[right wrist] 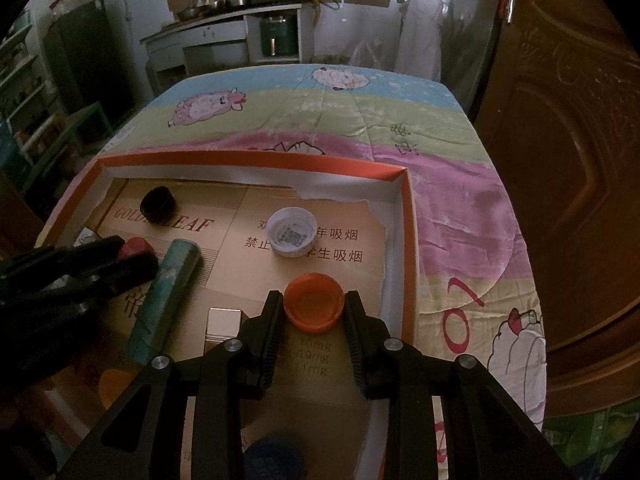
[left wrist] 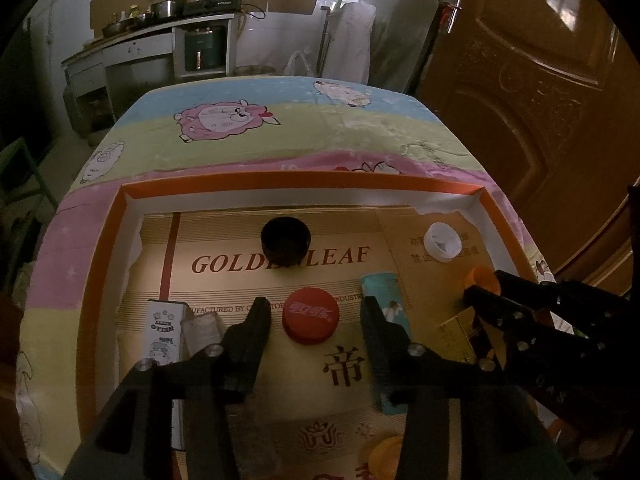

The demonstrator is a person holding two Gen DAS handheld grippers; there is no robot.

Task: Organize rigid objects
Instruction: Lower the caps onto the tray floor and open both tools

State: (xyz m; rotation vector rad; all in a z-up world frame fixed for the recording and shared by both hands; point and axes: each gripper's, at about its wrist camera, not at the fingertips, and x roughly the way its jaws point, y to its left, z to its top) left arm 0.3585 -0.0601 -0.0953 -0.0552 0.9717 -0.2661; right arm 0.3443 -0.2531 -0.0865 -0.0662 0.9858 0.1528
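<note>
An orange-rimmed cardboard tray [left wrist: 100, 264] [right wrist: 408, 240] lies on the table and holds loose lids and small boxes. My left gripper [left wrist: 316, 312] is open, its jaws on either side of a red Coca-Cola cap [left wrist: 311, 315] without touching it. My right gripper [right wrist: 314, 304] is shut on an upturned orange cap [right wrist: 314, 305], which also shows in the left wrist view [left wrist: 482, 278]. A black cap [left wrist: 285, 239] [right wrist: 158, 202] and a white cap [left wrist: 442, 241] [right wrist: 292, 231] sit further back in the tray. A teal box [right wrist: 166, 296] [left wrist: 386, 296] lies between the grippers.
A small white printed box [left wrist: 166, 328] lies at the tray's left. A gold box [right wrist: 224, 320] sits by the right gripper. A blue cap [right wrist: 272, 458] and another orange cap [left wrist: 386, 456] lie near the front. The cartoon tablecloth [right wrist: 440, 152] extends beyond. A wooden door [right wrist: 568, 140] stands right.
</note>
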